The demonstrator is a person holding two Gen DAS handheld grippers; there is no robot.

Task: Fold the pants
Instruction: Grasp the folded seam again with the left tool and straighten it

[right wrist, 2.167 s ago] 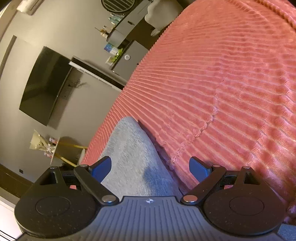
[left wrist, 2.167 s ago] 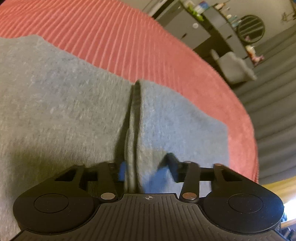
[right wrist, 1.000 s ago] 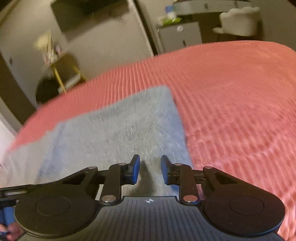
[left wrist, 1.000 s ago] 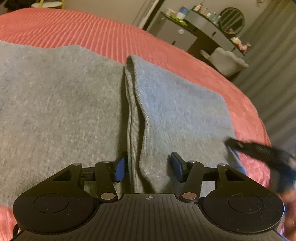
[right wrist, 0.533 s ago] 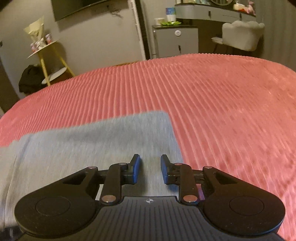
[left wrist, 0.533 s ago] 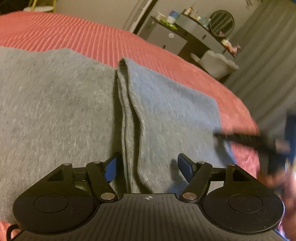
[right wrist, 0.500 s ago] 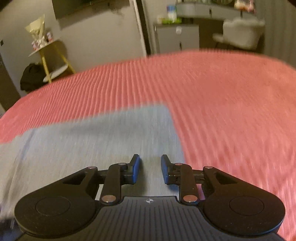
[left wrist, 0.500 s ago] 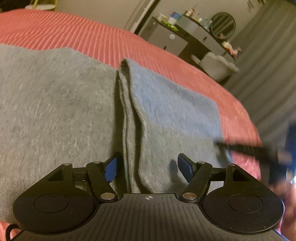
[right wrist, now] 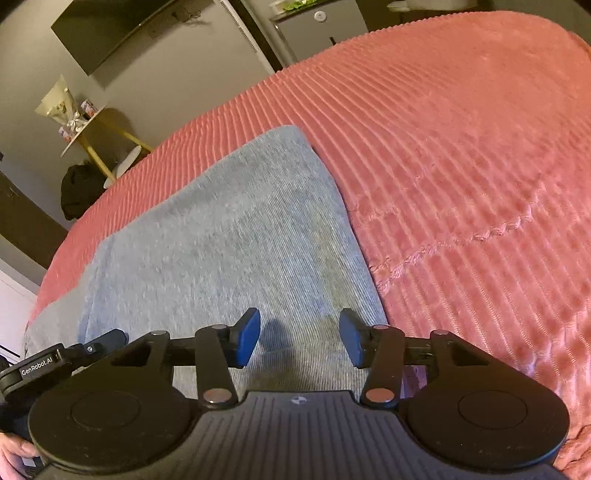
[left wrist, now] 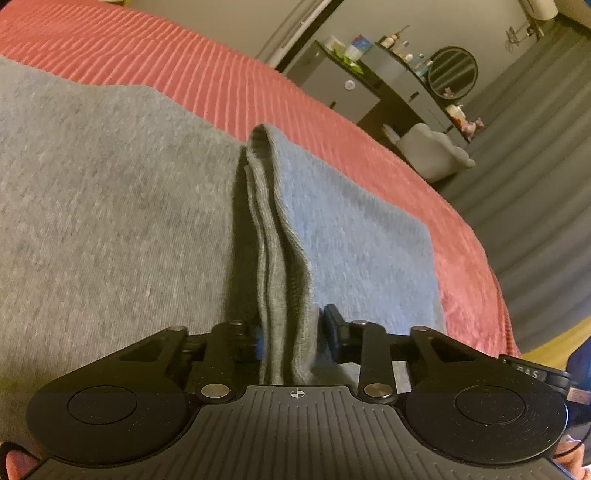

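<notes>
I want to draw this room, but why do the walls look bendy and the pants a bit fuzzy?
Left wrist view: the fisheye lens curves the dresser and bedspread; a dark shadow lies beside the fold of the grey pants. Right wrist view: the TV tilts and bends at the edge, the pants are slightly smeared, and the light is dim and warm.

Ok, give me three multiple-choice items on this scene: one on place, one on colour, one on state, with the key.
1. The grey pants lie on:
A) a red ribbed bedspread
B) a wooden floor
C) a chair

2. The inner faces of the right gripper's fingers are:
A) yellow
B) blue
C) white

3. Between the left gripper's closing jaws is:
A) nothing
B) a raised fold of the pants
C) the bedspread's edge

Key: A, the red ribbed bedspread shows all around the pants; B, blue pads visible; B, stacked fabric edges run between the fingers.
</notes>
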